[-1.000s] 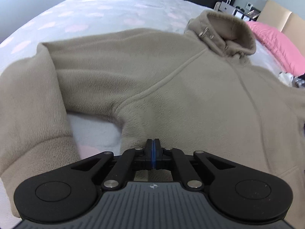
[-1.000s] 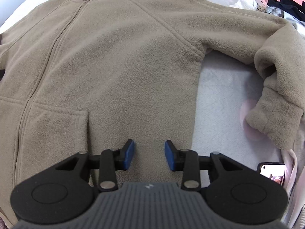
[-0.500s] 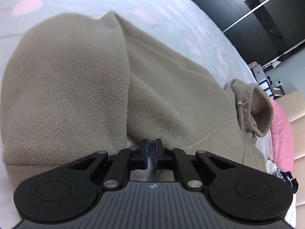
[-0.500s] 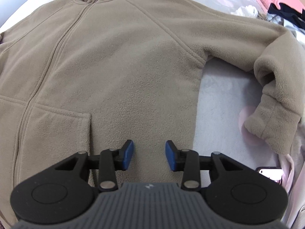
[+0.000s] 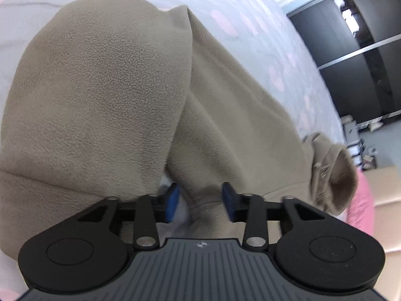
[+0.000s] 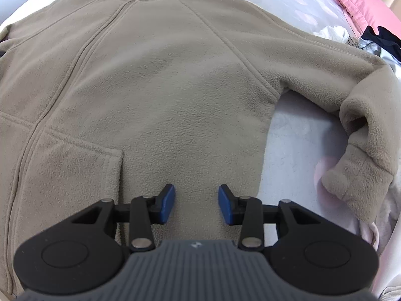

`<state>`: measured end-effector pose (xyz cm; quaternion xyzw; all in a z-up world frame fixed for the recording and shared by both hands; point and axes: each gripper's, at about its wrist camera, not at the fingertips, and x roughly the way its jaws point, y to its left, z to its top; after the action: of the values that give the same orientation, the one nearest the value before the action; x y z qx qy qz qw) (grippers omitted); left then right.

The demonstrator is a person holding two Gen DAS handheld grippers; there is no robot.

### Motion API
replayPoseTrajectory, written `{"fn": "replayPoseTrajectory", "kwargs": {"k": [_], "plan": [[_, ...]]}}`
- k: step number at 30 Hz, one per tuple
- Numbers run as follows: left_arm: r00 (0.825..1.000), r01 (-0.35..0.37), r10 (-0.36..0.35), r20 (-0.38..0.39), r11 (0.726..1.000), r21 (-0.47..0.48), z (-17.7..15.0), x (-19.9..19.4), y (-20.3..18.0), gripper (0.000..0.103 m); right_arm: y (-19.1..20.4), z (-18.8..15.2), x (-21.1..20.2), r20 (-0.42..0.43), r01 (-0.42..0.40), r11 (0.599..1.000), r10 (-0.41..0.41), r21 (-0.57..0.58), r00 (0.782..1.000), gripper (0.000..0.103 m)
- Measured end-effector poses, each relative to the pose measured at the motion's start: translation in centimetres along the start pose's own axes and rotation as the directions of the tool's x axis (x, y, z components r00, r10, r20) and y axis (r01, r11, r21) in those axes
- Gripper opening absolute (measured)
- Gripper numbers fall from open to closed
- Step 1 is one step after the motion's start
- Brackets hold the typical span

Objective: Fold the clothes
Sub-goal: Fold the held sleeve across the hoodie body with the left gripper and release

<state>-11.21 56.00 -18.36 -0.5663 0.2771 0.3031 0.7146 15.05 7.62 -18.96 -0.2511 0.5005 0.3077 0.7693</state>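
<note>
So the beige fleece jacket (image 6: pixel 155 80) is laid out flat on the bed (image 6: pixel 300 145), zipper up, collar at the far end by the pink pillow (image 6: pixel 356 0). The right gripper (image 6: pixel 196 204) hangs over the lower front near the pocket (image 6: pixel 72 173), fingers apart with nothing between them. The left gripper (image 5: pixel 200 202) is down at the armpit, fingers spread on either side of a ridge of fleece (not pinching it). One sleeve (image 5: pixel 95 100) bulges up right next to it.

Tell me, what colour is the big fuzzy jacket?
The fleece jacket is plain beige-tan all over, seen best in the right wrist view.
</note>
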Motion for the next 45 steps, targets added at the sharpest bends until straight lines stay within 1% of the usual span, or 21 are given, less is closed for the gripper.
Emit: {"fn": "replayPoseTrajectory", "kwargs": {"k": [1, 2, 3, 4, 6, 8, 10, 11, 14, 17, 20, 24, 25, 27, 29, 31, 33, 36, 39, 43, 45], "plan": [[1.000, 0.007, -0.007, 0.011, 1.000, -0.013, -0.1, 0.4, -0.3, 0.048, -0.1, -0.1, 0.0, 0.000, -0.002, 1.000, 0.002, -0.001, 1.000, 0.043], [1.000, -0.010, 0.010, 0.006, 1.000, 0.005, 0.0, 0.8, -0.5, 0.047, -0.1, 0.0, 0.0, 0.000, -0.003, 1.000, 0.003, -0.001, 1.000, 0.043], [1.000, -0.031, 0.031, 0.001, 0.999, 0.030, 0.0, 1.3, -0.6, 0.046, -0.1, 0.1, 0.1, 0.000, -0.004, 1.000, 0.004, -0.001, 1.000, 0.043], [0.999, -0.049, 0.049, -0.001, 0.997, 0.053, -0.1, 1.9, -0.6, 0.042, -0.1, 0.2, 0.2, -0.001, -0.005, 1.000, 0.005, -0.002, 1.000, 0.043], [0.998, -0.058, 0.057, 0.015, 0.993, 0.102, -0.3, 2.5, -0.5, 0.040, -0.2, 0.3, 0.2, -0.001, -0.007, 1.000, 0.007, -0.006, 1.000, 0.043], [0.998, -0.061, 0.058, 0.025, 0.988, 0.142, -0.2, 2.8, -0.5, 0.033, -0.2, 0.4, 0.2, 0.000, -0.009, 1.000, 0.009, -0.006, 1.000, 0.043], [0.998, -0.056, 0.052, 0.033, 0.986, 0.155, 0.3, 2.6, -0.5, 0.013, -0.2, 0.5, 0.2, 0.004, -0.010, 1.000, 0.010, -0.005, 1.000, 0.043], [0.998, -0.056, 0.048, 0.050, 0.981, 0.186, 0.4, 2.1, -0.8, 0.011, -0.1, 0.4, 0.2, 0.006, -0.008, 1.000, 0.009, -0.009, 1.000, 0.043], [0.992, -0.083, 0.047, 0.121, 0.945, 0.318, 0.5, 0.0, -3.1, 0.009, 0.0, 0.2, 0.1, 0.010, -0.002, 1.000, 0.002, -0.024, 1.000, 0.043], [0.981, -0.163, 0.096, 0.167, 0.877, 0.452, 0.4, -0.4, -5.3, 0.009, 0.1, 0.1, 0.0, 0.011, 0.000, 1.000, 0.000, -0.024, 1.000, 0.043], [0.974, -0.219, 0.154, 0.168, 0.839, 0.499, 0.2, 2.0, -5.5, 0.009, 0.0, 0.0, 0.2, 0.012, 0.005, 0.999, -0.004, -0.031, 1.000, 0.043], [0.959, -0.281, 0.215, 0.183, 0.772, 0.571, -0.7, 3.6, -5.0, 0.013, -0.1, -0.1, 0.2, 0.014, 0.014, 0.999, -0.013, -0.036, 1.000, 0.043], [0.958, -0.288, 0.225, 0.179, 0.767, 0.574, -0.7, 3.6, -5.4, 0.014, -0.1, -0.2, 0.2, 0.013, 0.017, 0.999, -0.016, -0.035, 1.000, 0.043], [0.964, -0.265, 0.217, 0.153, 0.799, 0.540, -0.2, 2.6, -5.5, 0.017, -0.2, -0.3, 0.3, 0.013, 0.023, 0.999, -0.022, -0.032, 1.000, 0.043], [0.966, -0.257, 0.215, 0.142, 0.813, 0.522, -0.2, 1.3, -5.6, 0.018, -0.1, -0.2, 0.1, 0.017, 0.024, 0.999, -0.023, -0.034, 1.000, 0.043], [0.962, -0.271, 0.213, 0.168, 0.794, 0.545, -1.0, -0.6, -5.8, 0.018, 0.0, -0.2, -0.2, 0.023, 0.021, 0.999, -0.020, -0.034, 1.000, 0.043], [0.971, -0.238, 0.177, 0.162, 0.797, 0.556, -1.9, -2.4, -5.6, 0.017, 0.1, -0.1, -0.6, 0.030, 0.014, 0.999, -0.013, -0.032, 0.999, 0.043], [0.988, -0.156, 0.124, 0.095, 0.807, 0.569, -4.0, -4.2, -5.5, 0.006, 0.6, -0.1, -1.0, 0.040, 0.003, 0.999, -0.002, -0.043, 0.999, 0.043], [0.989, -0.145, 0.128, 0.072, 0.776, 0.614, -6.5, -4.0, -5.4, 0.002, 1.3, -0.1, -1.4, 0.051, -0.004, 0.998, 0.007, -0.065, 0.999, 0.043], [0.981, -0.161, 0.191, 0.014, 0.782, 0.602, -8.2, -1.4, -3.7, 0.000, 1.4, -0.3, -1.7, 0.064, -0.002, 0.997, 0.006, -0.074, 0.998, 0.043], [0.984, -0.141, 0.181, -0.006, 0.788, 0.599, -8.9, -0.6, -2.8, 0.000, 1.2, -0.5, -1.8, 0.071, 0.005, 0.998, 0.000, -0.070, 0.997, 0.043]]}}
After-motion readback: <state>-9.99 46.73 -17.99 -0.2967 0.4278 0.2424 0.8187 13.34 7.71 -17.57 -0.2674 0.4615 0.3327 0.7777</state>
